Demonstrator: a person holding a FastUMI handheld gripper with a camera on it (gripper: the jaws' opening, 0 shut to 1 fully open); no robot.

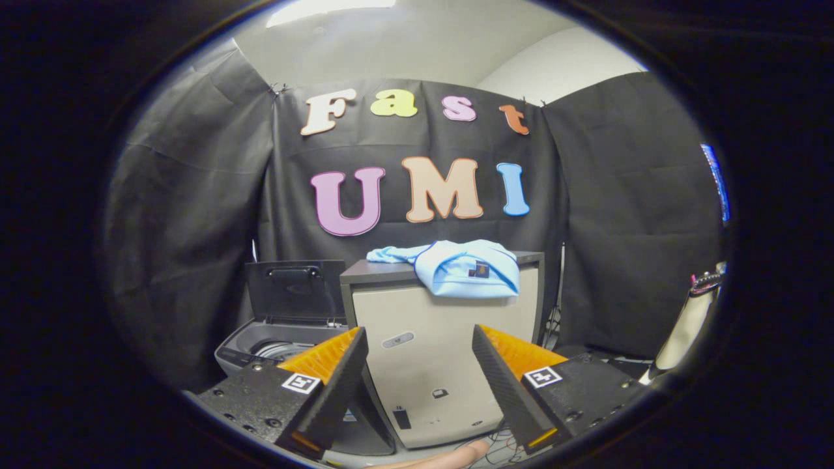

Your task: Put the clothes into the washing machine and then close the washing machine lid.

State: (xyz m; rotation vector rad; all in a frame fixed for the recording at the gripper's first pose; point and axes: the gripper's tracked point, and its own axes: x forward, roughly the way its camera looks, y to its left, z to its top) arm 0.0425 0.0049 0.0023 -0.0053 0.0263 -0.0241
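beige cabinet (449, 365), black booth cloth (195, 215)

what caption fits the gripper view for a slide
Open hand-held gripper faces a light blue shirt on a cabinet, beside the washing machine with its lid raised.

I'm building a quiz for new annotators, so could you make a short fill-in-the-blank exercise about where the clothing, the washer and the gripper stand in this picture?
1. The light blue garment lies on top of the ____.
2. The washing machine beside the cabinet has its lid ____.
3. The gripper fingers are spread ____, holding nothing.

Missing words: cabinet; open; open
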